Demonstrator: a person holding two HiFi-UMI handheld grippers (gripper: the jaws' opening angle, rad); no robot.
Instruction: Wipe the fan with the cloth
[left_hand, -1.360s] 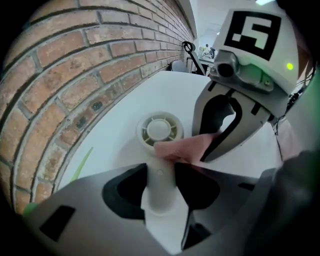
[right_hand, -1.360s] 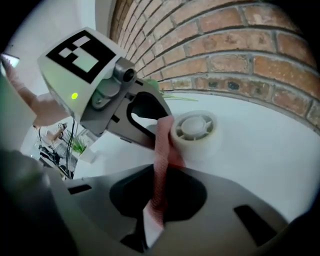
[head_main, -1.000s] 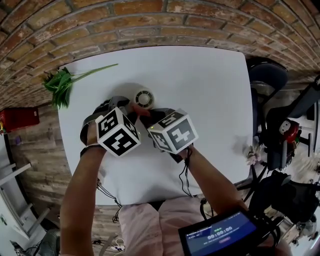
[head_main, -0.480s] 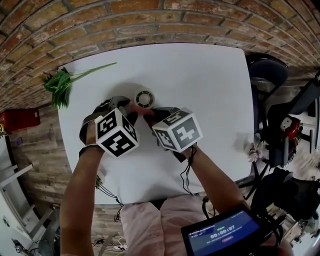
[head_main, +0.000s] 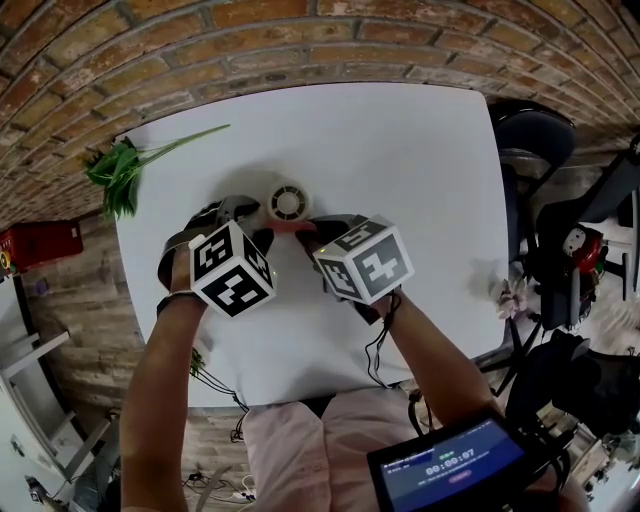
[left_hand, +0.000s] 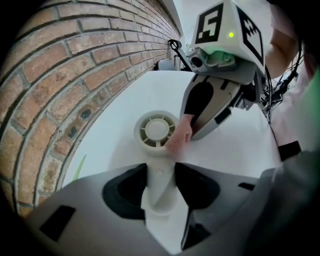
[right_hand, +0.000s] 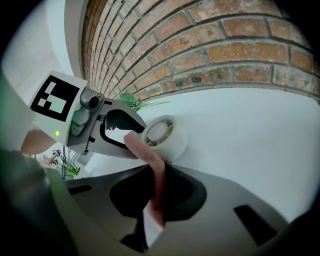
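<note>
A small white fan (head_main: 288, 203) lies on the white table (head_main: 400, 160), its round grille facing up. Its white handle (left_hand: 160, 186) runs back between the jaws of my left gripper (left_hand: 160, 172), which is shut on it. In the head view the left gripper (head_main: 257, 224) sits just left of the fan. My right gripper (right_hand: 155, 192) is shut on a pink cloth (right_hand: 156, 185). The cloth's free end (left_hand: 179, 137) lies against the rim of the fan's head (right_hand: 162, 134). From the right the right gripper (head_main: 306, 230) comes in close to the fan.
A green plant sprig (head_main: 125, 168) lies at the table's far left corner. A brick wall (head_main: 300, 40) runs along the far edge. A dark chair (head_main: 535, 140) and cluttered gear stand to the right. A screen (head_main: 445, 465) shows at the bottom.
The right gripper's marker cube has edged slightly to the right. The fan and the left gripper have stayed where they were.
</note>
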